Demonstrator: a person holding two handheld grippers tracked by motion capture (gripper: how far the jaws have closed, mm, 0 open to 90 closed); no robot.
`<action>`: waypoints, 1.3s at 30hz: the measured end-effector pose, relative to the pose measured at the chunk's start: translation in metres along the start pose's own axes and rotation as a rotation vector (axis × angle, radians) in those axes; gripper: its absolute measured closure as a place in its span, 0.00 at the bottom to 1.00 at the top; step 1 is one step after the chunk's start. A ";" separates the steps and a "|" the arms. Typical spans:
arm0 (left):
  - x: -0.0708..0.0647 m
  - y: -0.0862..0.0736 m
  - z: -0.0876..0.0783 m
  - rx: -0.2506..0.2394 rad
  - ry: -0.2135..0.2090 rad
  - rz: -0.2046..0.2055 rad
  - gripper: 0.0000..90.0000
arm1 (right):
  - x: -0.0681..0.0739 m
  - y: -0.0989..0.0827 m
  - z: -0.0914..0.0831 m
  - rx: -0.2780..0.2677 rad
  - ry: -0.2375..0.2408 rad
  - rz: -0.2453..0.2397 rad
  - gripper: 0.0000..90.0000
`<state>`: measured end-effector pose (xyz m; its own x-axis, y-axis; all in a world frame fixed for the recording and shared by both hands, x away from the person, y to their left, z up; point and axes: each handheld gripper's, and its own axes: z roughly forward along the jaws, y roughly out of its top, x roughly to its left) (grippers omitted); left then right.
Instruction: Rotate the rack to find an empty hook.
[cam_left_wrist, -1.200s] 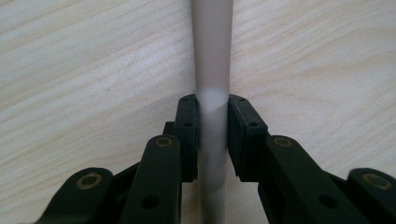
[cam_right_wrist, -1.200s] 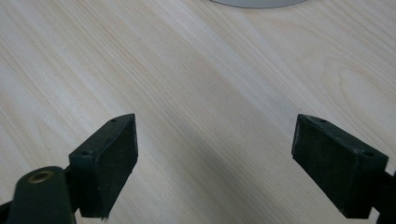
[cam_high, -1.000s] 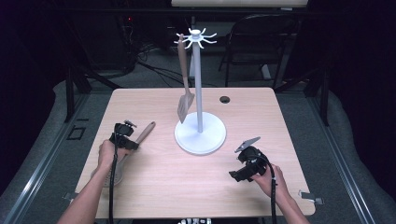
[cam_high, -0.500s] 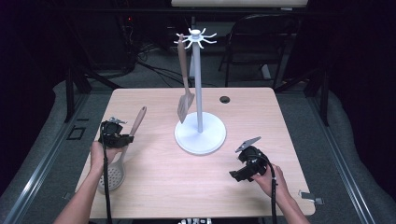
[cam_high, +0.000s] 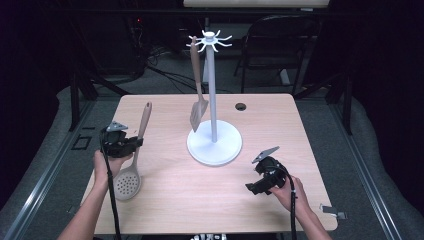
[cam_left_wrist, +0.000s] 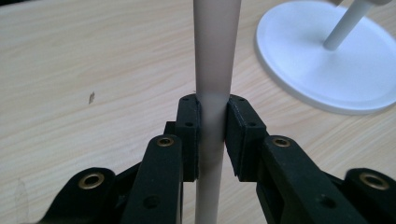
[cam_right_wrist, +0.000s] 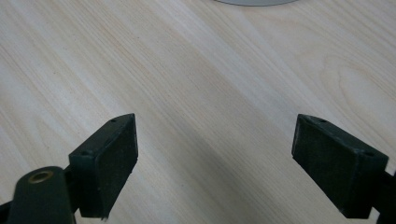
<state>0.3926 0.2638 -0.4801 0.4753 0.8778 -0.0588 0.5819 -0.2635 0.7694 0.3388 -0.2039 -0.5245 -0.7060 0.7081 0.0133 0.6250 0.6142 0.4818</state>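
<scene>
At the left side of the table (cam_high: 165, 200), the left gripper (cam_high: 134, 143) has its jaws closed on the handle of the slotted spoon (cam_high: 131, 165). In the left gripper view the two black pads press against the pale handle (cam_left_wrist: 212, 93) from either side, about midway along it, with the handle running straight up between them and on past the top of the frame. From the high view the spoon hangs tilted: its handle end points up and away from the person, while the round perforated bowl sits lowest, nearest the person, just below the left hand (cam_high: 107, 162). Whether the bowl touches the tabletop or hangs just clear of it is hard to judge from that angle.

Near the middle of the table stands the white utensil stand (cam_high: 214, 145), a round base with a tall post topped by a ring of hooks. A spatula (cam_high: 198, 107) hangs from one hook on the post's left side, its blade near the base. A small dark grommet (cam_high: 241, 106) sits in the tabletop beyond the stand.

To the right, well apart from the spoon, the right gripper (cam_high: 252, 187) rests low over bare wood, held in the right hand (cam_high: 287, 192). Its jaws stand wide apart with nothing between them.
</scene>
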 end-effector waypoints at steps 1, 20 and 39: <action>-0.001 0.001 -0.002 -0.026 -0.007 0.009 0.84 | 0.000 0.000 0.000 -0.002 -0.001 0.002 0.15; -0.016 0.006 -0.023 -0.207 -0.030 0.039 0.85 | -0.001 0.002 0.001 -0.006 0.001 -0.003 0.15; -0.043 0.017 -0.035 -0.307 -0.056 0.101 0.85 | 0.000 0.001 0.001 -0.002 -0.005 0.001 0.15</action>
<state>0.3589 0.2353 -0.4418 0.5611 0.8278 -0.0011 0.3081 -0.2077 0.9284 0.3396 -0.2035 -0.5249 -0.7038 0.7103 0.0089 0.6248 0.6130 0.4836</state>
